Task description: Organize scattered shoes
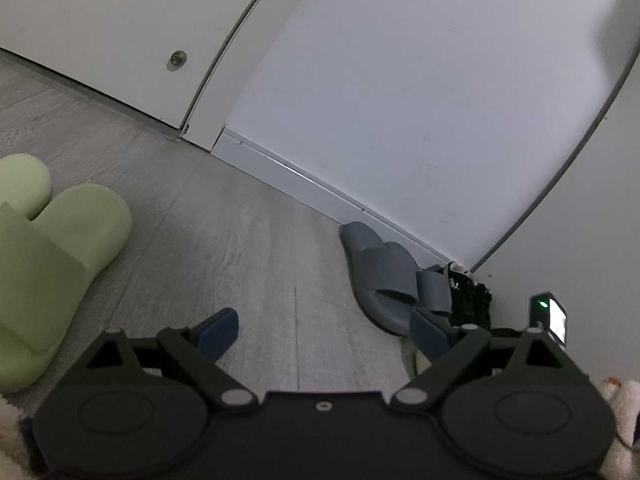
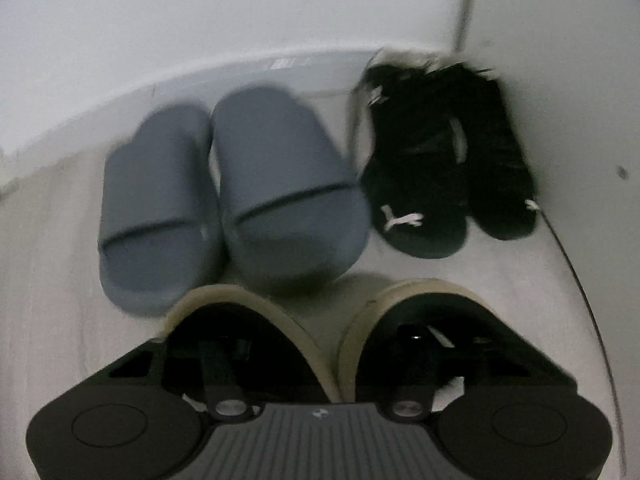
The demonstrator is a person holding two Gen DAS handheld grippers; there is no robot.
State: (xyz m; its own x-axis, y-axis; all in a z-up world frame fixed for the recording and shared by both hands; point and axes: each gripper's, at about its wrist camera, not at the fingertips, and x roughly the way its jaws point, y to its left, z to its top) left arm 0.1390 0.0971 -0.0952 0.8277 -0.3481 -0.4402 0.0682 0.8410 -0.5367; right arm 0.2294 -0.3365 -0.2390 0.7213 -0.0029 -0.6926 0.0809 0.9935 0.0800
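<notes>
Grey slides (image 2: 224,196) and black sneakers (image 2: 448,168) are sitting paired toe-to-wall, right gripper (image 2: 324,344) is probably pinching the tan-soled pair's (image 2: 320,344) adjacent walls (fingers hidden, blurry), left gripper (image 1: 324,330) is hanging wide open, empty, green slides (image 1: 52,264) apart.

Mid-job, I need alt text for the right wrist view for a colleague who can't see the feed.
The right gripper hangs over a pair of black shoes with beige soles; its fingers reach into them, so whether it grips cannot be told. Beyond, by the white wall, sit a pair of grey slides and a pair of black sandals. The image is motion-blurred.
</notes>
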